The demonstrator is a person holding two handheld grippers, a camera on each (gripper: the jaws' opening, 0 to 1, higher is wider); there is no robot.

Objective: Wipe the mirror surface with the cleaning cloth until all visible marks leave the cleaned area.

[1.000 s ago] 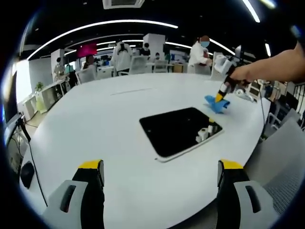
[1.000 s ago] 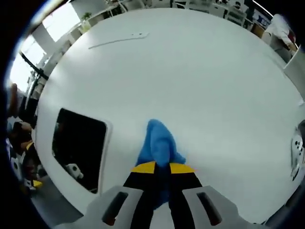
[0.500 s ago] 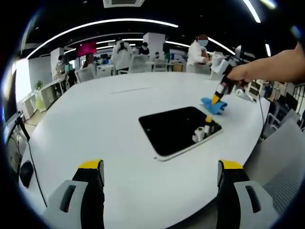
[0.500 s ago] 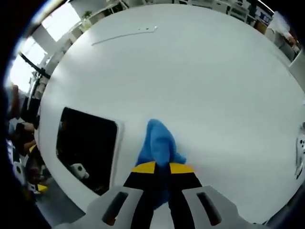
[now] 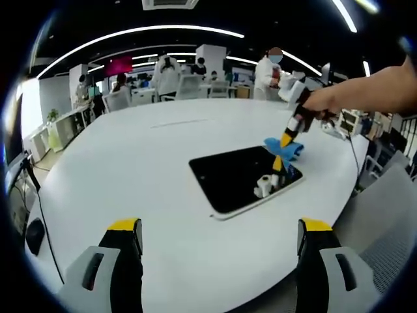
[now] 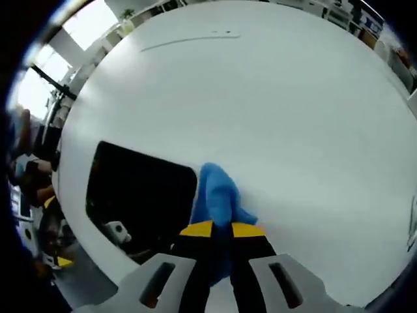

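Note:
A dark rectangular mirror [image 5: 242,177] with a pale rim lies flat on the white table [image 5: 130,169]. In the left gripper view a person's hand holds the right gripper [image 5: 285,139], shut on a blue cleaning cloth [image 5: 284,149] at the mirror's far right corner. The left gripper [image 5: 218,225] hangs open near the table's front edge, well short of the mirror. In the right gripper view the right gripper [image 6: 221,229] pinches the blue cloth [image 6: 216,195], which overlaps the edge of the mirror [image 6: 137,189]. The glass reflects the gripper.
Desks, chairs and several people [image 5: 272,68] fill the room behind the table. A thin line [image 6: 189,39] marks the far table top. A grey chair [image 5: 391,215] stands at the right, and a cable [image 5: 39,208] hangs at the left.
The right gripper has carried the blue cloth leftwards across the table to the mirror's corner. The left gripper has held still.

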